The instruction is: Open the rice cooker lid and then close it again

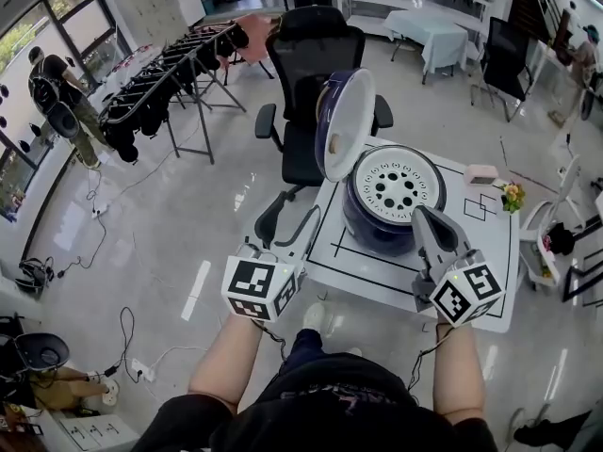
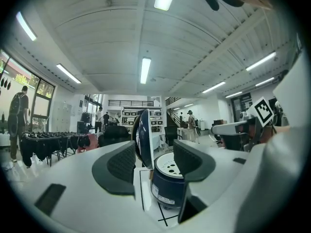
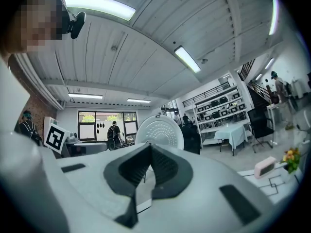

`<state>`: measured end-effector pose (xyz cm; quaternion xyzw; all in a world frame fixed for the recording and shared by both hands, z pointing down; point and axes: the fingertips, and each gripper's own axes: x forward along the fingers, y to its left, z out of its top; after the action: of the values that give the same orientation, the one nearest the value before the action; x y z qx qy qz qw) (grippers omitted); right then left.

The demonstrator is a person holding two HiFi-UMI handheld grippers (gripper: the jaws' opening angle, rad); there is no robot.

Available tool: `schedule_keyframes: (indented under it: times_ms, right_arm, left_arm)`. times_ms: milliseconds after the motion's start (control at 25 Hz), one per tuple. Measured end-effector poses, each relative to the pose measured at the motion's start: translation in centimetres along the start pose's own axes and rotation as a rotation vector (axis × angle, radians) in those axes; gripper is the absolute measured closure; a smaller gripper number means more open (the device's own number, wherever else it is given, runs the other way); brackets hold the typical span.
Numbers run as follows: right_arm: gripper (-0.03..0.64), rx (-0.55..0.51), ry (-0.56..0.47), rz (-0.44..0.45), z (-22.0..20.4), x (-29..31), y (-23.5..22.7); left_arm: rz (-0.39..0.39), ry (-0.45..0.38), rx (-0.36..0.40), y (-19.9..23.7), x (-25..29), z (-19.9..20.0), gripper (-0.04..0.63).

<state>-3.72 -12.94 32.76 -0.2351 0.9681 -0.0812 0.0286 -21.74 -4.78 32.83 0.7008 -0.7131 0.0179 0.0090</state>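
On the white table marked with black lines (image 1: 377,273), the round dark-blue rice cooker (image 1: 386,222) sits with its white dome-shaped lid (image 1: 344,121) already swung up, standing nearly upright at the cooker's left side. A white perforated disc (image 1: 396,183) shows in the open top.

The lid looks like stiff, smooth plastic. It is probably light and is carried by its hinge, so it should swing down with a modest push rather than need lifting. Its curved shell offers little to pinch and may be slippery, so the free upper rim, farthest from the hinge, looks like the best place to press or hook it. The cooker seems heavier, but it could slide on the smooth table if pushed sideways, so a downward push toward the latch is safer.

The left gripper (image 2: 154,160) has its jaws well apart with nothing between the pads; the cooker shows beyond them, some way off. The right gripper (image 1: 424,218) is closed tight, pad against pad, and holds nothing. It sits just near of the cooker, and whether it touches the cooker I cannot tell.
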Motion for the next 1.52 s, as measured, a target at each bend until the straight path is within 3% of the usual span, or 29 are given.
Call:
schedule_keyframes:
  times_ms: [880,1520]
  right_arm:
    - [0.615,0.011,-0.021,-0.127,1.0,9.6,-4.9]
    - [0.615,0.029,-0.039,-0.332,-0.2,11.4,-9.2]
  left_arm:
    - [-0.072,0.031,0.0,9.0,11.9,-0.2,0.357]
    - [-0.264,0.067,0.007,9.8,22.3,-2.0,0.359]
